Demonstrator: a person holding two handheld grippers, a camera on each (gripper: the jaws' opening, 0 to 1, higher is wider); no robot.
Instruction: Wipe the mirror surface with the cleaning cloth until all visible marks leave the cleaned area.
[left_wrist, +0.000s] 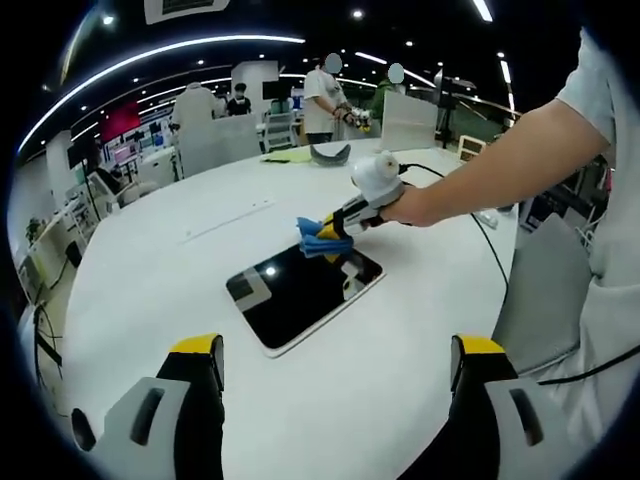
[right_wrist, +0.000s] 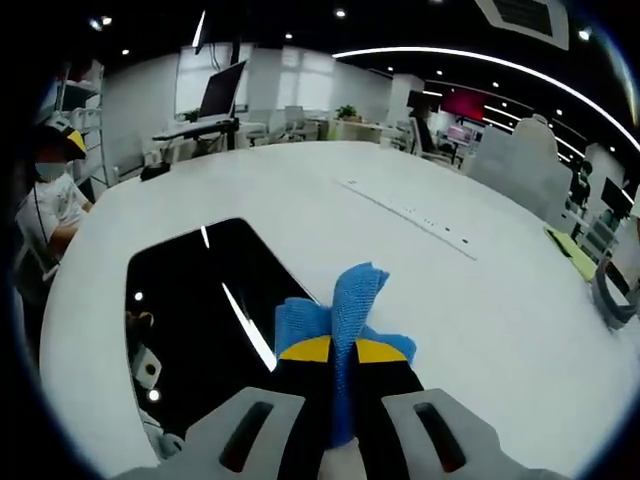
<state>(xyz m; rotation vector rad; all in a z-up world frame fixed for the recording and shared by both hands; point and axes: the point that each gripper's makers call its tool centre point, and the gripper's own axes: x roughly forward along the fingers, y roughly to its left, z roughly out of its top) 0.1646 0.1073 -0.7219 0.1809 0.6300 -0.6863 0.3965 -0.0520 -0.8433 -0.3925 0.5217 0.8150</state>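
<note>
1. My left gripper view looks from above the near edge of the white table, facing across it, well back from the mirror.
2. My right gripper view sits low and close over the mirror, looking along my jaws across the table.
3. Both views share the mirror, the blue cloth and the surrounding tabletop.

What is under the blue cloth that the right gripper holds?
The blue cloth, pinched in the right gripper, lies over the edge of the mirror and the white table. The part of the glass that it covers is hidden, so marks there cannot be judged.
</note>
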